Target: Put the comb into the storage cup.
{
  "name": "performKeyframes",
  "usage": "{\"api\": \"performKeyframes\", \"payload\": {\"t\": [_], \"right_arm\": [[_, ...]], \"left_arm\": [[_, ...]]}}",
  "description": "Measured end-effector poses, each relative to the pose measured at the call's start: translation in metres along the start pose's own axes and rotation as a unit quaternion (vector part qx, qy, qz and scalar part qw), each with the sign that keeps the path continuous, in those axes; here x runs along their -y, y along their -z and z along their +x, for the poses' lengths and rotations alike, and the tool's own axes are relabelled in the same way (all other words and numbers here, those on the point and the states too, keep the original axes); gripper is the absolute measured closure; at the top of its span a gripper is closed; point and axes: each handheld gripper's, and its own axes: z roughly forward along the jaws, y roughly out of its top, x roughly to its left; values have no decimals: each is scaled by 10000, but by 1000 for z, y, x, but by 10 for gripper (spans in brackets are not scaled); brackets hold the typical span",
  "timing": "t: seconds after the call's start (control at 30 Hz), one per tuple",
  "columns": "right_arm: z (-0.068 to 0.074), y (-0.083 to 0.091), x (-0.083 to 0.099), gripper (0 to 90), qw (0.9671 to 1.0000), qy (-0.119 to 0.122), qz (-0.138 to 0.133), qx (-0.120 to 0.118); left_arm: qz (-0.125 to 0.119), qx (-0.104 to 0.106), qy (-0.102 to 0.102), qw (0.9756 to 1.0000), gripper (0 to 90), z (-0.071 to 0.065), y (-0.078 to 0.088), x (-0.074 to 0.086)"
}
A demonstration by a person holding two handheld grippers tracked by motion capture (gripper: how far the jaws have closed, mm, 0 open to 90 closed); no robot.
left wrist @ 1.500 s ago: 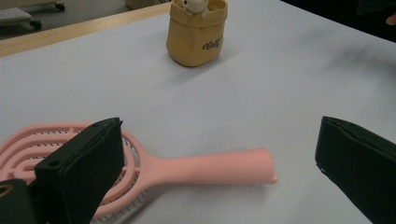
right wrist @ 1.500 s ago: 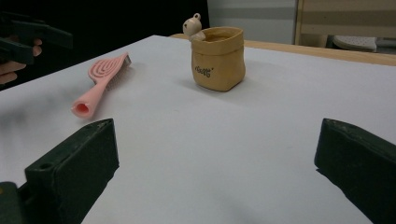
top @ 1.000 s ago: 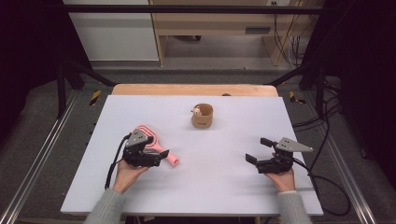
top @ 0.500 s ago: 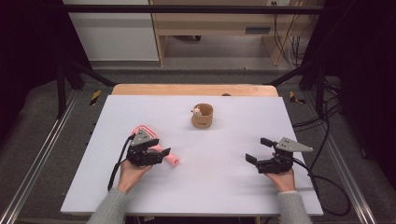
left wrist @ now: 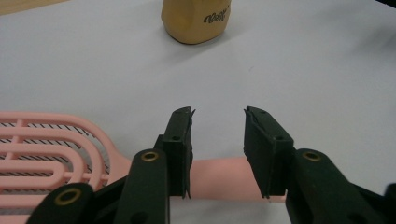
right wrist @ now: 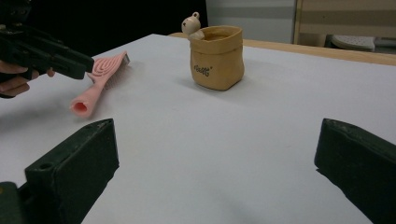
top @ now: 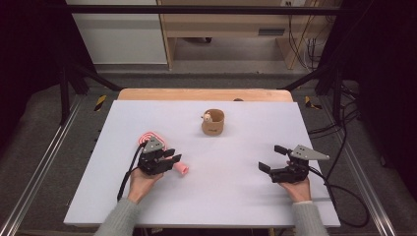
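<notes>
On the white table, near its left side, I bring the left gripper down over the handle of the pink hairbrush; its jaws have just been closing and now straddle the handle without pressing on it. The right gripper waits wide open and empty, well apart. This looks like step 1, the grasp. Next I must close fully and lift, perhaps toward the tan pot.
</notes>
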Motion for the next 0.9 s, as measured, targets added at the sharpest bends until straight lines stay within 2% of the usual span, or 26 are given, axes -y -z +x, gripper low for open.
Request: {"api": "performKeyframes", "payload": {"t": [0.63,0.9], "right_arm": [[0,0,0,2,10000,-11,31,-2],[0,0,0,2,10000,-8,32,-1]], "left_arm": [[154,27,66,9999,865,-3,-9,-1],[276,38,17,9996,894,-6,-15,0]]}}
